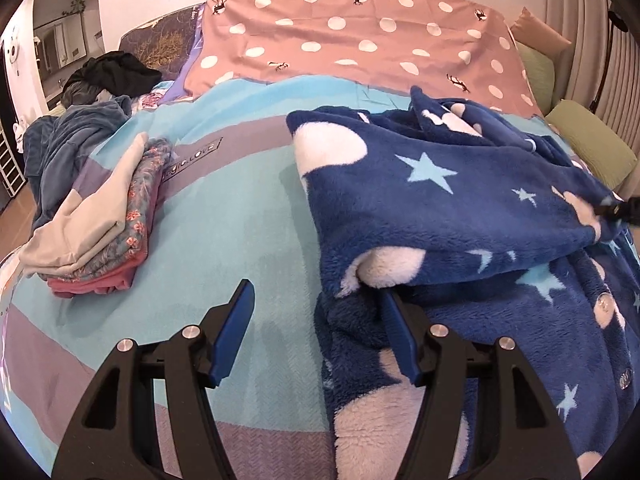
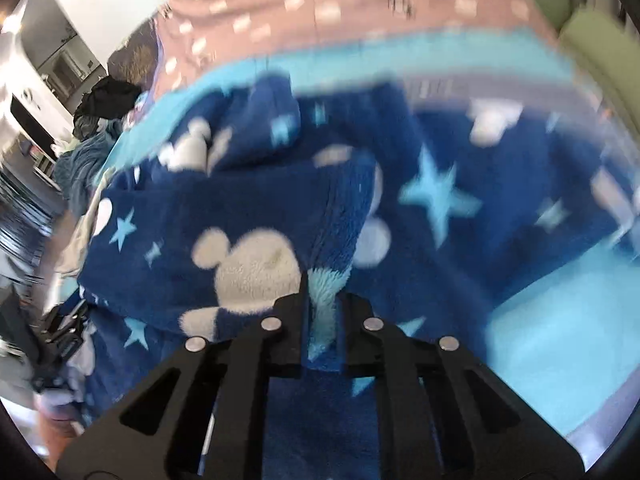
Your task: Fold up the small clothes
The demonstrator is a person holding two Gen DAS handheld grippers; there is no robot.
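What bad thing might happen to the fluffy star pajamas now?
The right claw pinches only a small tuft of the fluffy blue garment, so it might slip out. The left claw is open with nothing pinched, one finger against the fleece, so that side may sag and fold crooked. Dragging could also bump the folded pile nearby.

The fleece garment point(image 1: 460, 208) lay on the bed point(image 1: 240, 220). Left of the garment sat a folded stack point(image 1: 100, 232); behind it a dotted sheet point(image 1: 352, 40); right of it, cushions point(image 1: 592, 140).
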